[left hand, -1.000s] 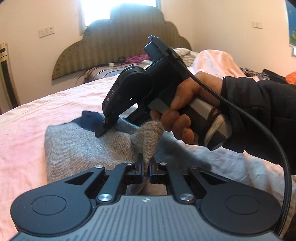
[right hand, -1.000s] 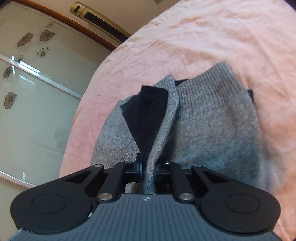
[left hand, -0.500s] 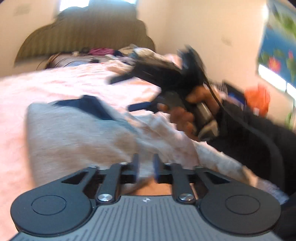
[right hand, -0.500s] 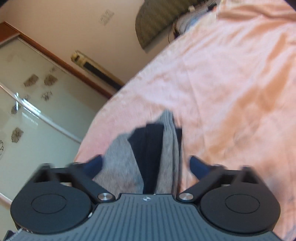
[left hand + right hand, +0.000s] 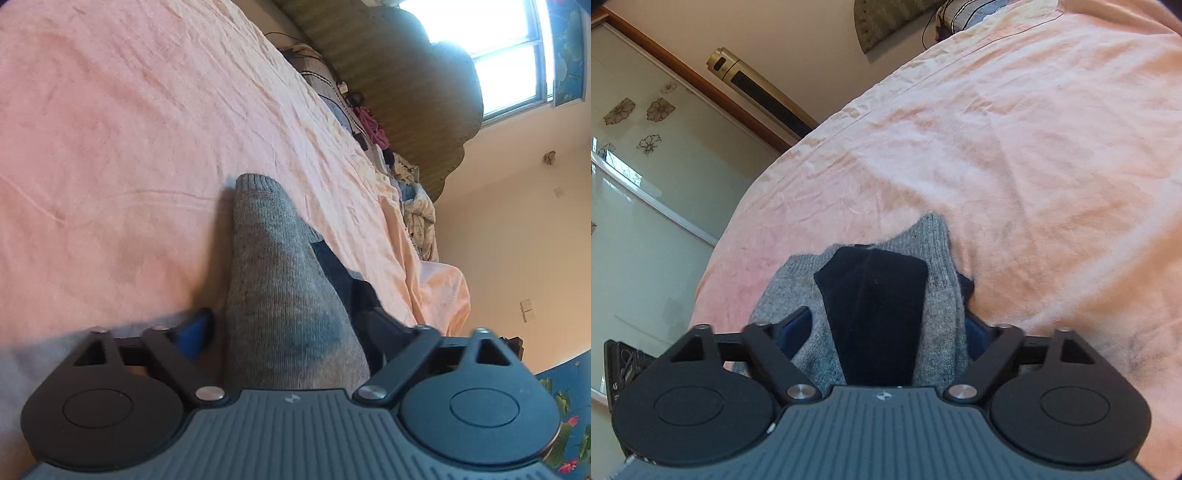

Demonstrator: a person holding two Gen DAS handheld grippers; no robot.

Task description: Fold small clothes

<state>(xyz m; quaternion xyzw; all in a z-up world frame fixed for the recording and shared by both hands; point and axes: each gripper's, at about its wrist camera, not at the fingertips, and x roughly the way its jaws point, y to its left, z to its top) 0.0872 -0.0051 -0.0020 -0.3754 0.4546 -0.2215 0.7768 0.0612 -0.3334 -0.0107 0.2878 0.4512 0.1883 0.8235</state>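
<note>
A small grey knit garment (image 5: 280,288) with a dark navy part (image 5: 336,273) lies folded on the pink bed sheet (image 5: 129,129). My left gripper (image 5: 284,328) is open, its jaws wide on either side of the folded garment. In the right wrist view the same grey garment (image 5: 934,258) shows its navy panel (image 5: 875,302) on top. My right gripper (image 5: 886,332) is open too, jaws spread around the garment's near end.
The padded headboard (image 5: 406,74) and a pile of clothes and cables (image 5: 369,129) are at the bed's far end. A window (image 5: 509,55) is behind it. A gold tower appliance (image 5: 757,88) and glass wardrobe doors (image 5: 635,184) stand beyond the bed edge.
Both grippers were shut on folds of the grey garment a second ago. Both have let go and opened wide. The left gripper has rolled sideways; the garment now lies folded on the bed.
</note>
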